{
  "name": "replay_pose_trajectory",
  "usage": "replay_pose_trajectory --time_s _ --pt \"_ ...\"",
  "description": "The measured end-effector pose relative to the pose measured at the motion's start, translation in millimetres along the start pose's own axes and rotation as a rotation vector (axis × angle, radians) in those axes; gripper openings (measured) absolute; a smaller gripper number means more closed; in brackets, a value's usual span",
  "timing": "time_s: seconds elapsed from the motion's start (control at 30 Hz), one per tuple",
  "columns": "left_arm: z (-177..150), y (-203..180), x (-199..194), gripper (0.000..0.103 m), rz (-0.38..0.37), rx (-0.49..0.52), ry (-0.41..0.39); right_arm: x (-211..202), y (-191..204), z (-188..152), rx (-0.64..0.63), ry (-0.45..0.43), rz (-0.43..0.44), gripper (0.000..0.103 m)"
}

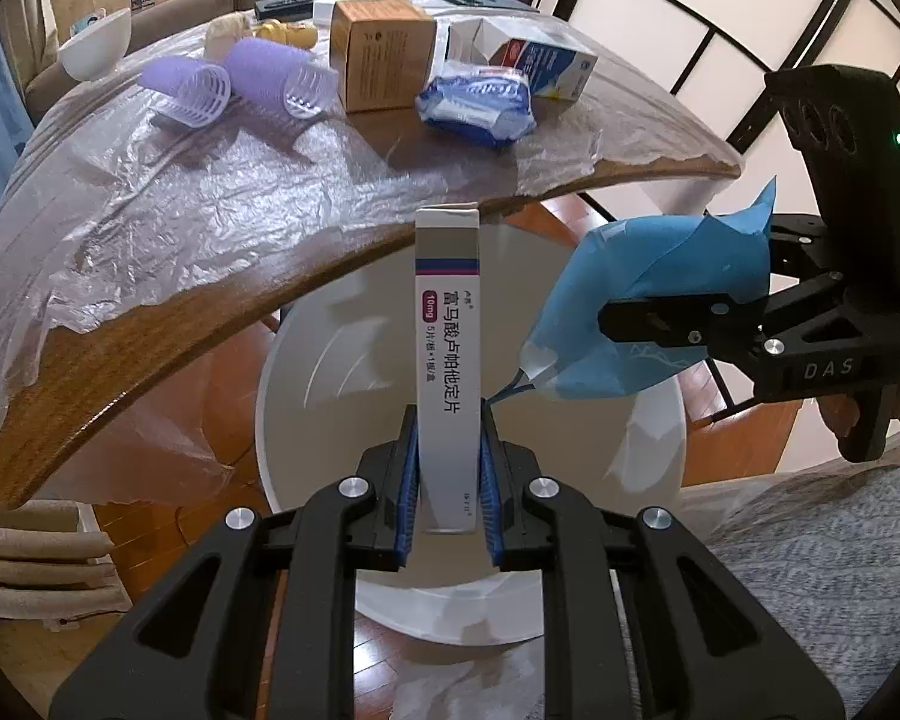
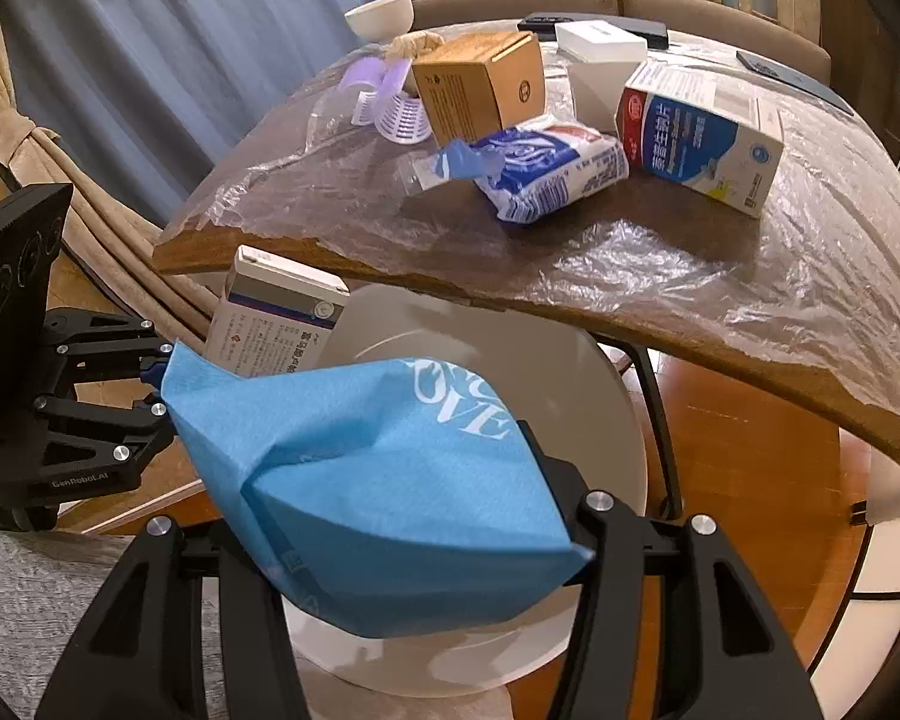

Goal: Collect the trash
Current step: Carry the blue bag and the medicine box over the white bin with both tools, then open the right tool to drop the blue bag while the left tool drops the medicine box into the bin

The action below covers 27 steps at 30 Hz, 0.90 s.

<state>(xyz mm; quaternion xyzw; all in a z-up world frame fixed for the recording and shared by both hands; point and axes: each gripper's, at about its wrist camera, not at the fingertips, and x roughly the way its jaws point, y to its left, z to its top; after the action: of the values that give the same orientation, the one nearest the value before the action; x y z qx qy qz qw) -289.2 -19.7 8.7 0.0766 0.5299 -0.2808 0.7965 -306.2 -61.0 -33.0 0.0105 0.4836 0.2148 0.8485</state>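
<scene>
Both grippers hang over the white bin [image 1: 306, 360] beside the counter [image 1: 210, 276]. The left gripper [image 1: 448, 480] has its jaws clamped on a slim pill box [image 1: 448, 360], held upright. The right gripper [image 2: 402, 516] has its jaws clamped on a blue packet [image 2: 390, 480].

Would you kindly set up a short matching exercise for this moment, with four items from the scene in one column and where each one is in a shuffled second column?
Items:
1. slim medicine box
2. blue packet
3. purple hair rollers
4. white bowl

Places:
A. at the far edge of the table
B. clamped in the right gripper above the white bin
C. lying on the plastic sheet, left of the brown carton
D. clamped upright in the left gripper above the bin

Pairs: 1-D, 2-B, 3-C, 4-A
</scene>
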Motion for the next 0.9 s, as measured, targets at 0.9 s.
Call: replay_pose_trajectory --time_s 0.9 --pt "9 -13 51 0.02 0.04 0.033 0.082 39 -10 -5 -0.003 0.087 -0.029 0.052"
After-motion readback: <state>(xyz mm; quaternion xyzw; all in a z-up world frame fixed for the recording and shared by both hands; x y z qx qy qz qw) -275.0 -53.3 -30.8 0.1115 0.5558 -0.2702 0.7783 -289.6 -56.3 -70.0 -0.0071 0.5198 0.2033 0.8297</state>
